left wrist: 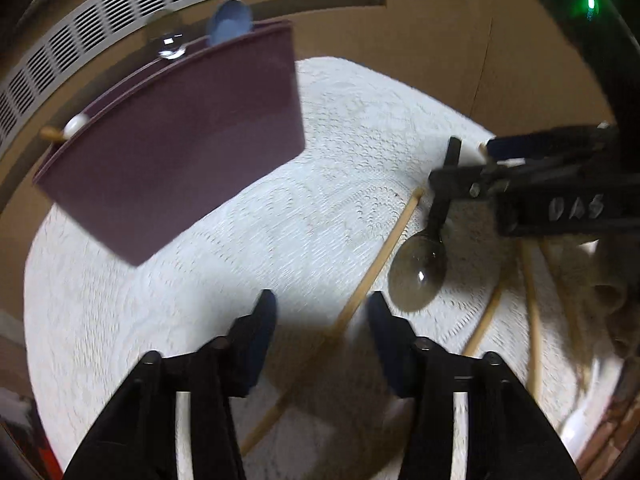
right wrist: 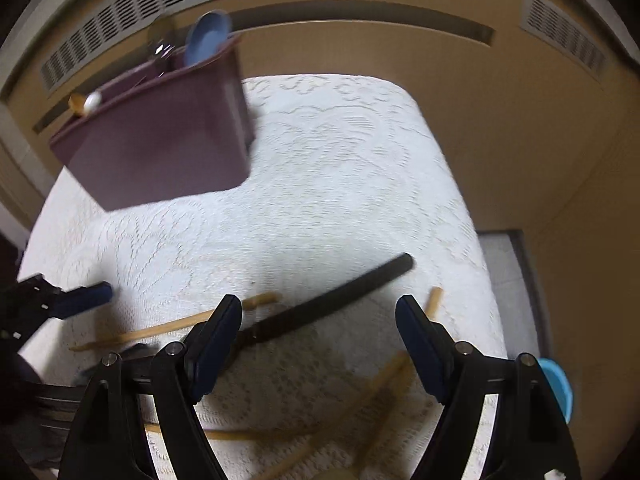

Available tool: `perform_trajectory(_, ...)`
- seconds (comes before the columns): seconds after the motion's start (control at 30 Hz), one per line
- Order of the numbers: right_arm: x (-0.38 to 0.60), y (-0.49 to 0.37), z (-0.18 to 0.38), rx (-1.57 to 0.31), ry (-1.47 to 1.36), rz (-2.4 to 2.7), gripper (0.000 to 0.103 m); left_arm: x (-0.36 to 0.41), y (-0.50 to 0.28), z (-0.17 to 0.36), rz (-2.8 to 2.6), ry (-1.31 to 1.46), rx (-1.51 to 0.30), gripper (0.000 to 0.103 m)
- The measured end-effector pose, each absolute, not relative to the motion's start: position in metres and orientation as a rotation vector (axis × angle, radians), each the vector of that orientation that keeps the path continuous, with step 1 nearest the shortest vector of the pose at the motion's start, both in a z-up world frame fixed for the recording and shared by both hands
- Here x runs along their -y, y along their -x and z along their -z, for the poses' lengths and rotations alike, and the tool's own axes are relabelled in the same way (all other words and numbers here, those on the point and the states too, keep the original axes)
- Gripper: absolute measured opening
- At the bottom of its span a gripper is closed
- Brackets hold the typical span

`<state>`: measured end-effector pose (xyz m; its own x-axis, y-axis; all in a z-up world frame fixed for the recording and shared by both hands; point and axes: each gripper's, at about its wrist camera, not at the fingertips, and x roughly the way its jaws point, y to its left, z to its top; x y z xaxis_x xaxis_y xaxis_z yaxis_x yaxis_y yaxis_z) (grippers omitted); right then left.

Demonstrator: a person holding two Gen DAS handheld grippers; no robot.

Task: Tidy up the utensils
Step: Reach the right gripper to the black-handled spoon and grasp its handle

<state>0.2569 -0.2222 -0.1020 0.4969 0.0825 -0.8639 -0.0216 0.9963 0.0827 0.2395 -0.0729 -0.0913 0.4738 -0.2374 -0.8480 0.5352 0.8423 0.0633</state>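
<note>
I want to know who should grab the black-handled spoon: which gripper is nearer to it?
Right. The right gripper hangs open over the black-handled spoon, its handle between the fingers. The left gripper hangs open off the bowl end, around a wooden chopstick.

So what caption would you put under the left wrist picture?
Left gripper, open, hovers over a chopstick on the lace cloth, beside a black spoon, maroon holder behind.

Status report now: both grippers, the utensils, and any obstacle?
Left gripper open over a chopstick. Right gripper open over the black spoon. Chopsticks loose on the cloth; maroon holder part filled. Nothing in the way.
</note>
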Motion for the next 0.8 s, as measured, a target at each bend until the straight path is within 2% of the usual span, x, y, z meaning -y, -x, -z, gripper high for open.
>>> perform_trajectory(0.07, 0.232, -0.26, 0.104, -1.054, -0.11, -0.031, 0.077, 0.079, -0.24, 0.09, 0.484, -0.357, -0.959, 0.036)
perform_trajectory(0.13, 0.244, -0.268, 0.108, -1.065, -0.166, 0.01, 0.077, 0.082, -0.238, 0.091, 0.49, -0.361, -0.958, 0.024)
perform_trajectory(0.23, 0.251, -0.277, 0.112, -1.074, -0.221, 0.053, 0.077, 0.079, -0.232, 0.09, 0.468, -0.377, -0.947, 0.017)
perform_trajectory(0.5, 0.226, -0.299, 0.118, -1.07, -0.14, 0.016, 0.074, 0.021, -0.215, 0.08, 0.297, -0.304, -0.957, 0.014)
perform_trajectory(0.53, 0.221, -0.301, 0.118, -1.065, -0.115, 0.017, 0.07, 0.014, -0.214, 0.079, 0.281, -0.283, -0.957, 0.014)
perform_trajectory(0.6, 0.209, -0.304, 0.119, -1.053, -0.058, 0.008, 0.053, 0.001, -0.211, 0.075, 0.276, -0.231, -0.966, 0.014)
perform_trajectory(0.67, 0.198, -0.305, 0.116, -1.043, -0.008, -0.015, 0.029, -0.009, -0.209, 0.073, 0.272, -0.194, -0.97, 0.016)
perform_trajectory(0.7, 0.193, -0.306, 0.116, -1.047, 0.0, -0.042, 0.022, -0.012, -0.209, 0.073, 0.271, -0.182, -0.973, 0.016)
perform_trajectory(0.8, 0.18, -0.303, 0.114, -1.049, 0.037, -0.098, 0.014, -0.015, -0.21, 0.074, 0.28, -0.163, -0.978, 0.016)
